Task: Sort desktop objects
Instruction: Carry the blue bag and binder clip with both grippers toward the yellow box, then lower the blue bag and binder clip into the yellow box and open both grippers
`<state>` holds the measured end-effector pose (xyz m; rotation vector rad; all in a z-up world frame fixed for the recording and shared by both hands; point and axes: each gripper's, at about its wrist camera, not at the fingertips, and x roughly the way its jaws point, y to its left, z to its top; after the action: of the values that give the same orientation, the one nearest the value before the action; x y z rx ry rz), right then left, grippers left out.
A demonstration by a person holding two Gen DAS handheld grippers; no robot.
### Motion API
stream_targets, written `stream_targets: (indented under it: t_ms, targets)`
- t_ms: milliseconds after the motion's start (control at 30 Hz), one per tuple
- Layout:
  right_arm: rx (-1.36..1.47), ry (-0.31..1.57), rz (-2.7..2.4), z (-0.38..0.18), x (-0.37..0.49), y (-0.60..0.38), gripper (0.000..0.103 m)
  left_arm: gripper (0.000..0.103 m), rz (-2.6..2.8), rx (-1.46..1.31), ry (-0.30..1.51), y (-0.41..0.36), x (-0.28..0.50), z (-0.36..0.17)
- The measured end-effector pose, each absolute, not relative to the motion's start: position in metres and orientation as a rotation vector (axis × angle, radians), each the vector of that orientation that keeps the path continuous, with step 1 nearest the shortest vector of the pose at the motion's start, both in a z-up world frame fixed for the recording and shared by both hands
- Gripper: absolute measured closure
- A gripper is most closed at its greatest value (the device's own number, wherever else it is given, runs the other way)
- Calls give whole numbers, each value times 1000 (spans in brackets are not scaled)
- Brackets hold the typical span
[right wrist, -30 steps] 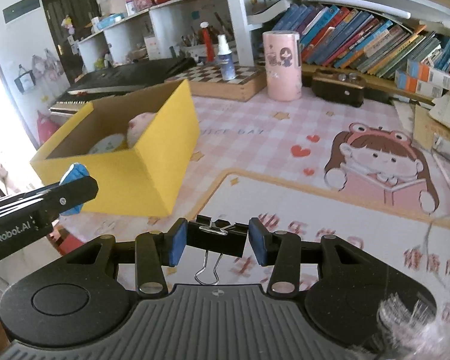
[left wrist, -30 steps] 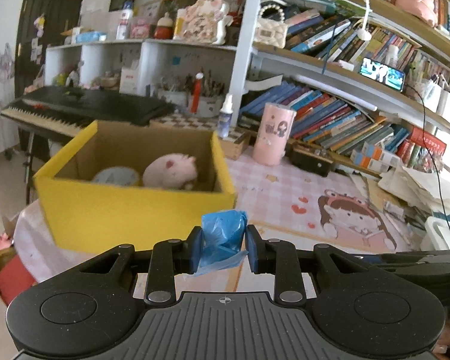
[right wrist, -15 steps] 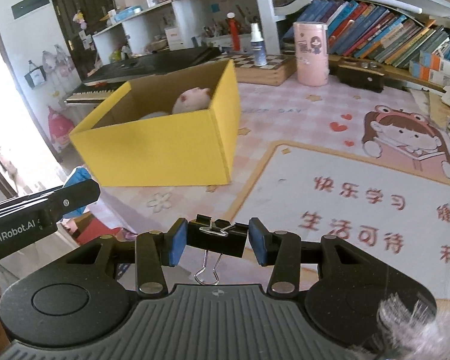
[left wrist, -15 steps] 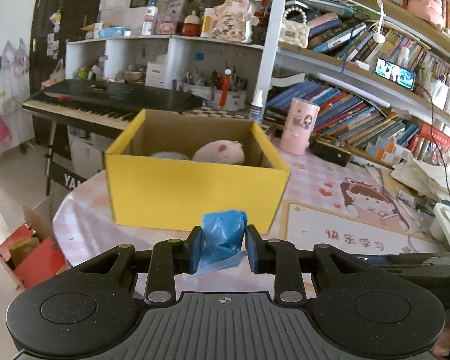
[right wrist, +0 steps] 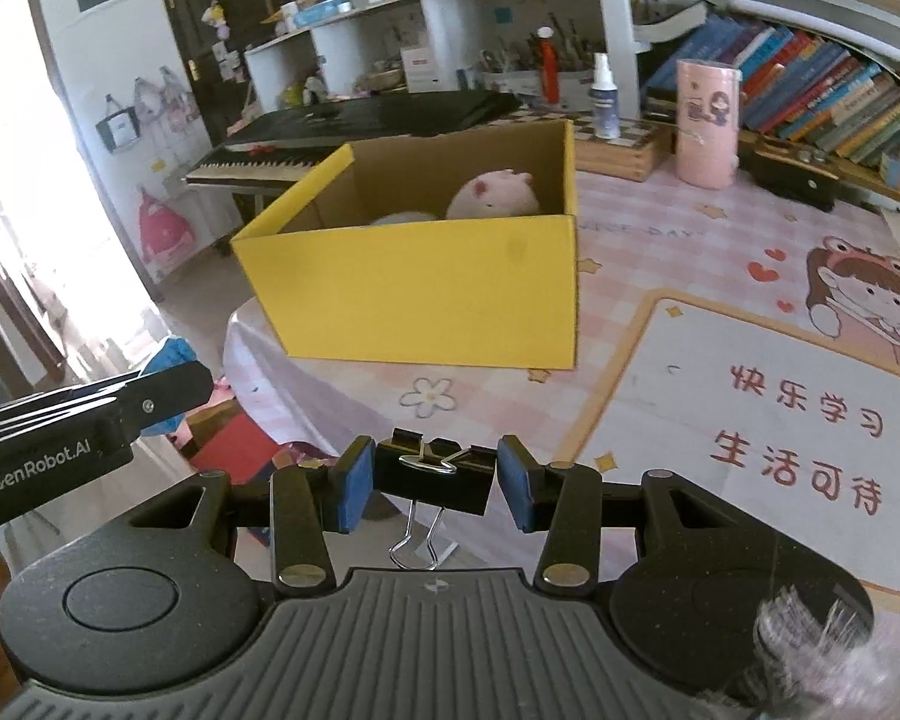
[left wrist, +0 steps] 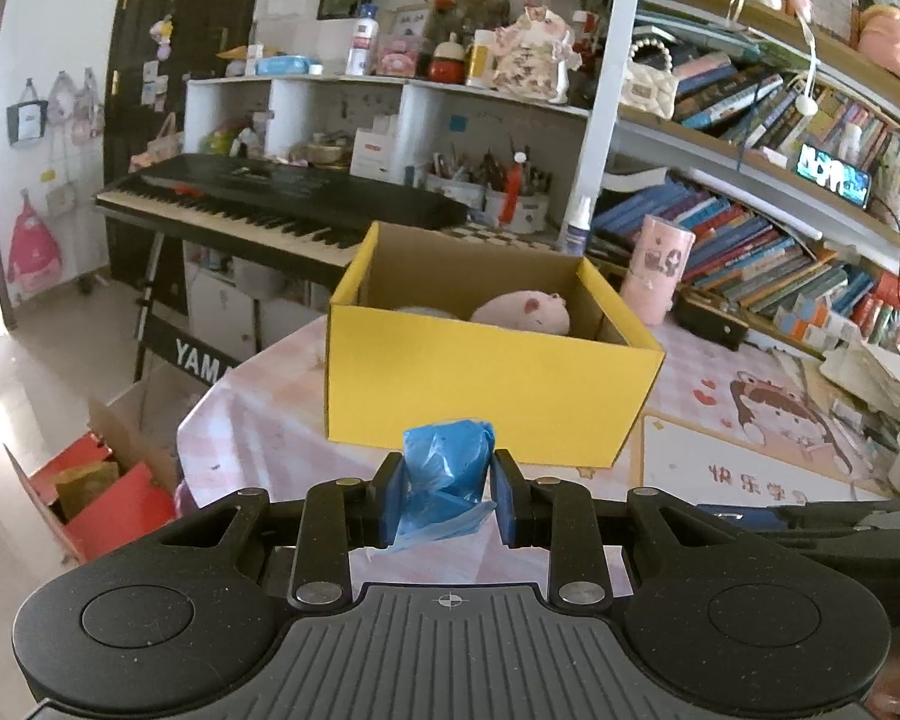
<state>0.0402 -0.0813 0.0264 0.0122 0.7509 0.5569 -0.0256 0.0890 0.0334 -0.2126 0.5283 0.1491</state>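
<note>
Left wrist view: a crumpled blue bag [left wrist: 447, 474] is pinched by the left gripper [left wrist: 448, 498], short of the yellow box [left wrist: 486, 387] containing a pink plush [left wrist: 522, 312].

Right wrist view: a black binder clip [right wrist: 435, 477] is clamped by the right gripper [right wrist: 432, 483] above the table edge [right wrist: 282, 384].

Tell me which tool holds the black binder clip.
The right tool: its pads pinch the black clip. The left tool grips a crumpled blue bag instead.

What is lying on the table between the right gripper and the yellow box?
Nothing: in the right wrist view, only bare patterned tablecloth separates the right gripper from the yellow box.
</note>
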Motion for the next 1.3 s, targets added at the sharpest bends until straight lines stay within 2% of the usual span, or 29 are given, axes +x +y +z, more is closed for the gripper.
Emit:
stream_targets:
  t_ms: [500, 900, 1300]
  targets:
    - [-76, 669, 645, 40, 58, -51, 61, 75, 184, -176, 443, 98, -7, 42]
    - [-57, 551, 657, 61, 123, -43, 61, 75, 210, -148, 374, 99, 53, 59]
    - [-72, 558, 693, 62, 189, -39, 61, 75, 238, -141, 412, 94, 110, 53]
